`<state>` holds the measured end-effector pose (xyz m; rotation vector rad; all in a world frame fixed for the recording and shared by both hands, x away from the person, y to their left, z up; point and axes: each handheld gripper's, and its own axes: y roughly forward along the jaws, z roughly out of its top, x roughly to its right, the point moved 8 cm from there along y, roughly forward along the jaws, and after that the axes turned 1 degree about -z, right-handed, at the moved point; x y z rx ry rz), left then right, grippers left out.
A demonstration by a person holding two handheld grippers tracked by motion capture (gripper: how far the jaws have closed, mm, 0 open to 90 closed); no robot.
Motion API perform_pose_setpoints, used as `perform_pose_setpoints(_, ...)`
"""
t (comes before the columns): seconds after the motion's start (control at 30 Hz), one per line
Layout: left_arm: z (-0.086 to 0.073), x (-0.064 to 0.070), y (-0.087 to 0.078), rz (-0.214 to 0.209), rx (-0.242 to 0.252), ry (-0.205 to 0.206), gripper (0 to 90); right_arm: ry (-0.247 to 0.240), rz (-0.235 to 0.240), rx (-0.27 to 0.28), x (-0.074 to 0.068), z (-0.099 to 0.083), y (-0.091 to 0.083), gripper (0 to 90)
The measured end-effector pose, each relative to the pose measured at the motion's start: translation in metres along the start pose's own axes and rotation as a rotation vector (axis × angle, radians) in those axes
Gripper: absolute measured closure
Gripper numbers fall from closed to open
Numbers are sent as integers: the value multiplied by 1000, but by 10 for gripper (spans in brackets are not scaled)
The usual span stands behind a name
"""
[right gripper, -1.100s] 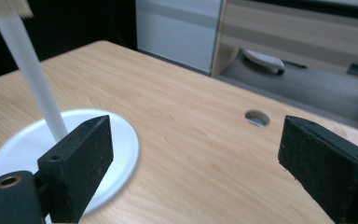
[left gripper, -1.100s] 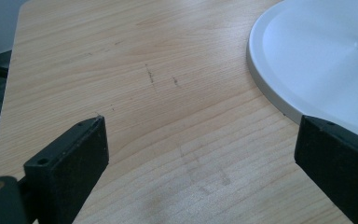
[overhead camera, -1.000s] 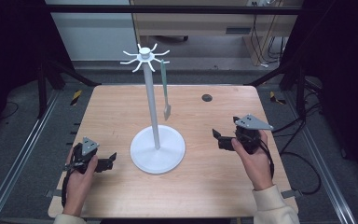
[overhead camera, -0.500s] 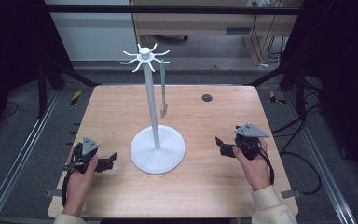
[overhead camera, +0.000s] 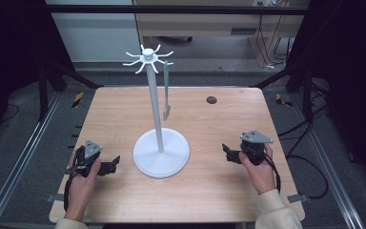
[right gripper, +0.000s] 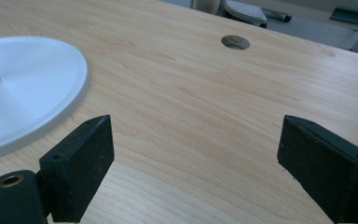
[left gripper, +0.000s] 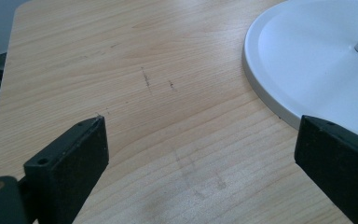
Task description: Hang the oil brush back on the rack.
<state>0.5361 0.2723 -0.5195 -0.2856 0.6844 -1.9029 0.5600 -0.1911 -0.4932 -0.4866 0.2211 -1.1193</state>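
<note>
Since a second ago our right gripper [overhead camera: 229,153] has pulled back from near the stand toward the near right of the table [overhead camera: 124,105] and dropped lower; the left gripper [overhead camera: 112,166] hasn't shifted. The spatula looks to hang a touch steadier than it did.

Tongs: both wide apart, nothing between them. The gripper views confirm it, bare wood between the black jaws on each side.

The thing in play: a slim grey-green spatula [overhead camera: 166,90] hanging from one hook of the white rack [overhead camera: 157,109], on the side facing away from us and slightly right of the pole. It hangs free, touching neither pole nor base. Long thin handle, small flat blade at the bottom, blade well above the round base [left gripper: 307,60]. Both grippers sit low on the table, either side of that base and well apart from the spatula.

Handling, our read:
- Light, probably plastic or silicone, so the handle may flex a bit. It'll swing if nudged.
- Thin handle, so little surface to pinch; smooth, so could slip.
- Best hold: mid handle, jaws across the flat faces, then lift up and off the hook.
- Rack itself looks stable on the wide base, but a tall pole means a sideways tug could rock it.
</note>
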Motion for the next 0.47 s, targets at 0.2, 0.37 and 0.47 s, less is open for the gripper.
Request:
perform_pose_setpoints(0.2, 0, 1, 1, -3, 1, 5, 24, 36, 42, -55, 0, -19, 12, 120)
perform_pose_setpoints(0.37, 1, 1, 1, -3, 2, 4, 24, 27, 57, -111, -3, -31, 18, 122)
perform_pose_setpoints(0.47, 1, 1, 1, -3, 2, 5, 24, 32, 59, -113, -3, -31, 19, 121)
